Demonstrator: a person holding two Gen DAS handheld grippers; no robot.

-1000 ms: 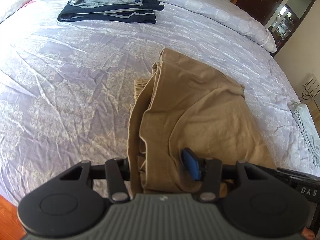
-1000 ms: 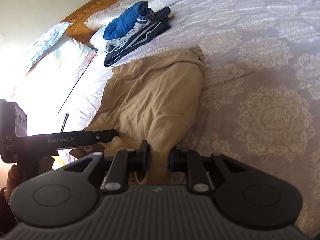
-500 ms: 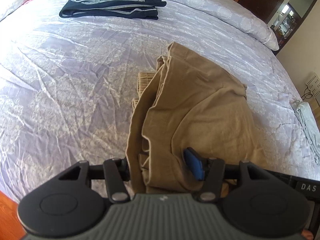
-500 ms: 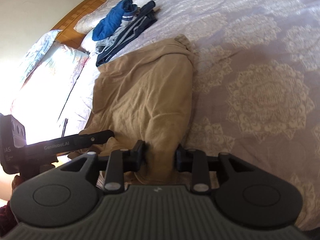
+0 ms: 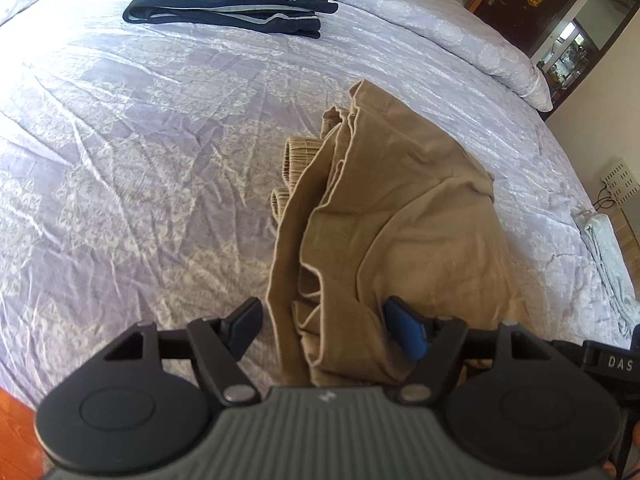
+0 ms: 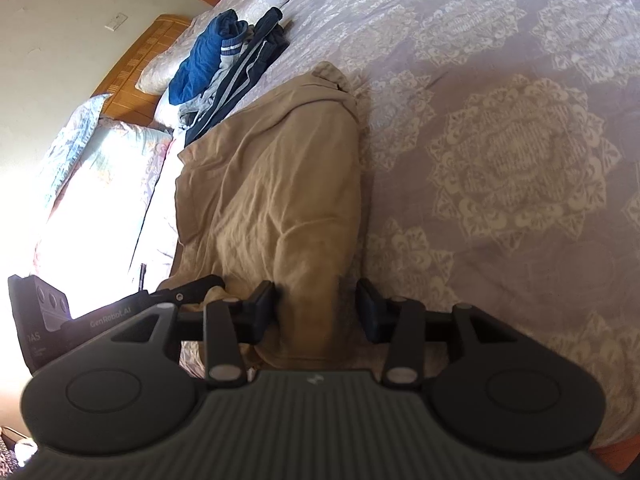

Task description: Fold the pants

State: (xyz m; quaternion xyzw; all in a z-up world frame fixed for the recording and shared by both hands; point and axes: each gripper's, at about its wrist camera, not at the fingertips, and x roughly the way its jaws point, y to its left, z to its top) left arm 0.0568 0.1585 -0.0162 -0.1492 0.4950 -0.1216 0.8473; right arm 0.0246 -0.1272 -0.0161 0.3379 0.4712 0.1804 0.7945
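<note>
Between the jaws: folded tan cotton pants [image 5: 404, 216] on the lilac patterned bedspread [image 5: 140, 152].
Left gripper [image 5: 326, 324]: jaws just opened wide, cloth loose.
Right gripper [image 6: 316, 308]: jaws just opened, partly spread, astride the near edge.
Long axis: runs straight away from both grippers.
Risk: layers may slump apart; a withdrawing finger could snag them.

A: What colour are the pants [image 5: 404, 216]?
B: Plain tan. The bedspread [image 5: 132, 152] is lilac with pale medallion prints.
A: And that pile [image 5: 236, 4] farther off?
B: Bright blue on top, grey beneath, then black with pale stripes.
</note>
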